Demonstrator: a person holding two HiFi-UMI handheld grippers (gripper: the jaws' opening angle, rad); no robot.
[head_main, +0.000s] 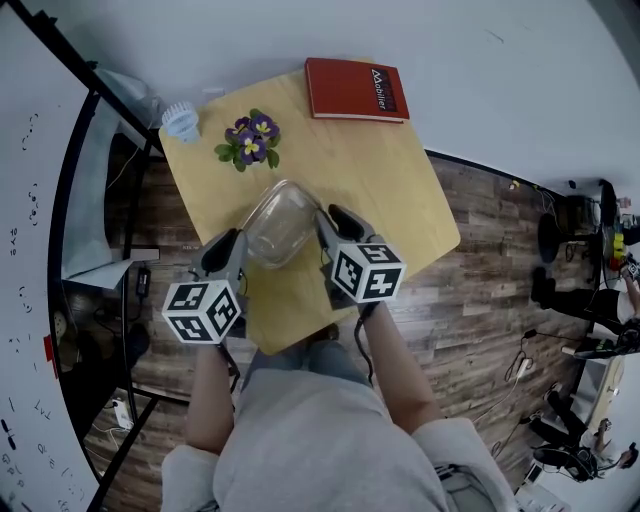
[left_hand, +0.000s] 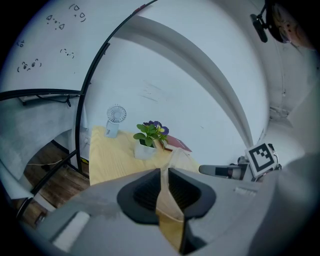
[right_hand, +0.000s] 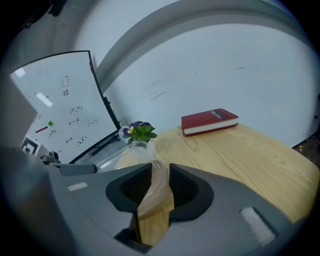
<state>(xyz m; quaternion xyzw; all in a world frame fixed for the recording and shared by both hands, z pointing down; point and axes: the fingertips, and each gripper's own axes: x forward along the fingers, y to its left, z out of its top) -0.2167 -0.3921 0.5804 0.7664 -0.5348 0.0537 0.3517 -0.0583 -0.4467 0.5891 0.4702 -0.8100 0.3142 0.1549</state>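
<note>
Left claw (head_main: 238, 243) and right claw (head_main: 328, 222) are each pinching nearly shut on opposite rims of the clear bowl (head_main: 280, 222), near the front edge of the table (head_main: 390, 170); plant (head_main: 250, 140) and book (head_main: 356, 90) are sitting well behind.

A pale wooden table (head_main: 395, 190) is standing on dark plank flooring (head_main: 490, 250). A white wall (right_hand: 225, 65) is rising behind it, a whiteboard (right_hand: 60, 115) is standing alongside, and cables (head_main: 520, 365) are trailing across the floor.

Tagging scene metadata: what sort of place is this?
Probably an office or lab room: a whiteboard with marker scribbles, a small wooden table carrying a red book and a potted flower, and cables on the wood floor. The left gripper and right gripper each pinch a clear bag.
</note>
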